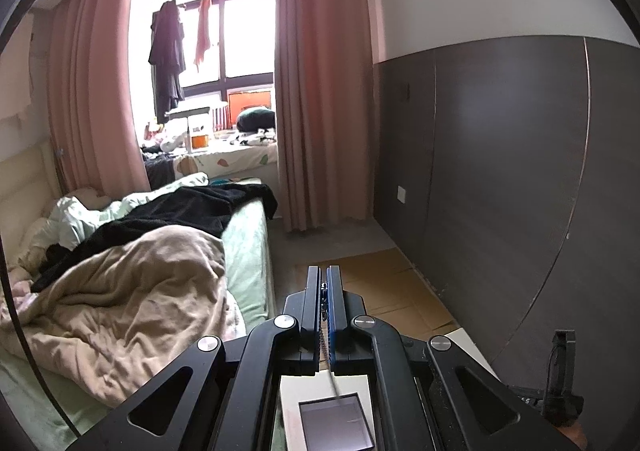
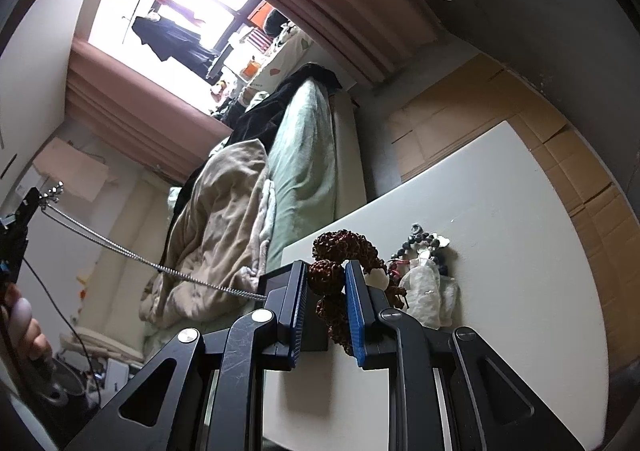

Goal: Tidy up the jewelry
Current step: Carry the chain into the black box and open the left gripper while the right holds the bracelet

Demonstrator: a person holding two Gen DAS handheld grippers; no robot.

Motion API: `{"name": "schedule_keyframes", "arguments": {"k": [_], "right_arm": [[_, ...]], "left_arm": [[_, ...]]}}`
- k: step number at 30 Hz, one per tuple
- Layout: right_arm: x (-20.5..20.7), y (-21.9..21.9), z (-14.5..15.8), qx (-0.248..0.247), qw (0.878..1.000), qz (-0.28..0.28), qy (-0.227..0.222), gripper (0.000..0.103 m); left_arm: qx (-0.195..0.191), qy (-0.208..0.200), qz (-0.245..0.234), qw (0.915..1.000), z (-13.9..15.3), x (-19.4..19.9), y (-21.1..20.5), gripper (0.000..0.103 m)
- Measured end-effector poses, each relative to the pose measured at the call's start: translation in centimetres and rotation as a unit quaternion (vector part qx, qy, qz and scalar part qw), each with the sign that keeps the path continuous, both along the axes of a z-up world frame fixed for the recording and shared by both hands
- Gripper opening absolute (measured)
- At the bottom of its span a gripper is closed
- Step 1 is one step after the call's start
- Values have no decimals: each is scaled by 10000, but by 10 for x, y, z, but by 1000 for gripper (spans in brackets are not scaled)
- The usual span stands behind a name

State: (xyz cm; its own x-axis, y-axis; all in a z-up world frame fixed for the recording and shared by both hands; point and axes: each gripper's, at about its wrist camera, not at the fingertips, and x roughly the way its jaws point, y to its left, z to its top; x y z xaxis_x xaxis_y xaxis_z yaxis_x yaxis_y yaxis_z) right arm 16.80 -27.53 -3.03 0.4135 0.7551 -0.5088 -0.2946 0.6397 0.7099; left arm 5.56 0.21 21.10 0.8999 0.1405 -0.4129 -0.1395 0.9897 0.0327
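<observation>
Beside the bed: a white table (image 2: 500, 251) holds the jewelry, with a dark box (image 1: 336, 425) at its near edge.

Bed: rumpled beige blanket (image 1: 132, 291), well apart from the work.

Box: open, grey-lined; it looks like the place the pieces should end up.

Left gripper (image 1: 324, 283): raised high and pointing across the room, its pads pressed together on a silver chain (image 2: 132, 251). The chain runs taut and slanting down to the box.

Right gripper (image 2: 326, 283): low and level over the table, jaws partly closed around a brown bead bracelet (image 2: 340, 247); I cannot tell whether they grip it firmly.

Chain, handling: probably light, limp and slippery; it is held at its upper end, and I would lower it slowly so it coils instead of knotting.

Bracelet, handling: knobbly beads, likely light and floppy on their string; grip across one bead.

Leftovers: dark beads (image 2: 416, 241) and a small pale pouch (image 2: 424, 287), just beside the bracelet.
</observation>
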Motion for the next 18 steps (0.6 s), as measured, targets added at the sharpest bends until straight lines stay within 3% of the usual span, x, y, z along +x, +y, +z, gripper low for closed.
{"name": "schedule_keyframes", "arguments": {"k": [6,18], "right_arm": [[1,7,-2,-102,9999,24,24,21],[-4,27,-4,-230,9995,191,-44,21]], "left_arm": [[-51,173,2,9998,-20,8,9,2],[-561,424,-33,9975,-70,10,27,2]]}}
